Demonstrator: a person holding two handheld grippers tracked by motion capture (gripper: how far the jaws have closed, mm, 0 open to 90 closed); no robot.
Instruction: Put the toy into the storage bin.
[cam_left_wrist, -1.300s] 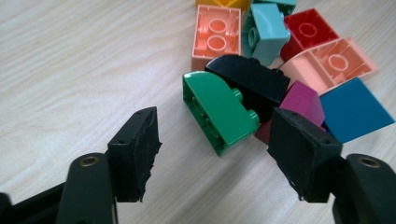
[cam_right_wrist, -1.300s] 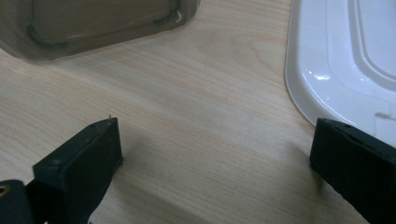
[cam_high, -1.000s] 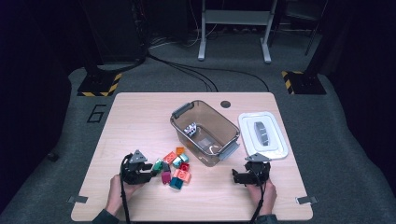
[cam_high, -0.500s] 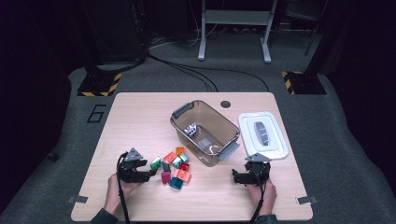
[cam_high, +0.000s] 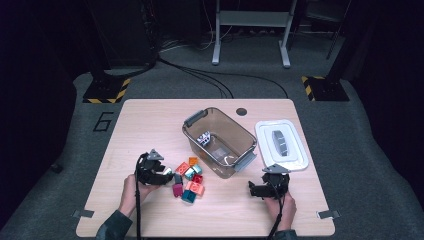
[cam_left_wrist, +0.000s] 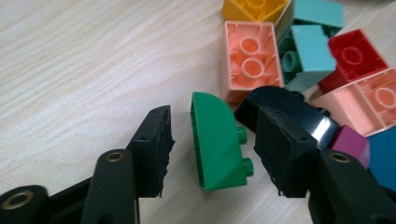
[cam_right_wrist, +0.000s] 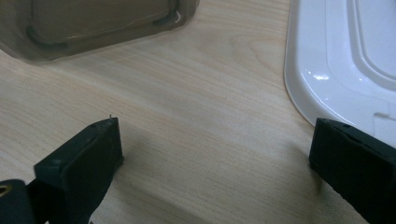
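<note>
On the desk (cam_high: 150, 120) the clear bin (cam_high: 220, 141) stands near the middle and its white lid (cam_high: 281, 145) lies near the right edge. The right gripper (cam_right_wrist: 215, 154) rests near the front edge with jaws spread wide over bare wood. The left gripper (cam_left_wrist: 210, 149), near the front-left, has just been closing; the green brick (cam_left_wrist: 215, 140) stands between its jaws with small gaps on both sides, beside the pile of bricks (cam_high: 191, 179).

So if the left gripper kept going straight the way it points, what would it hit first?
Probably the green curved plastic brick already between its fingers, which don't yet press it; beyond lies the peach brick.
</note>
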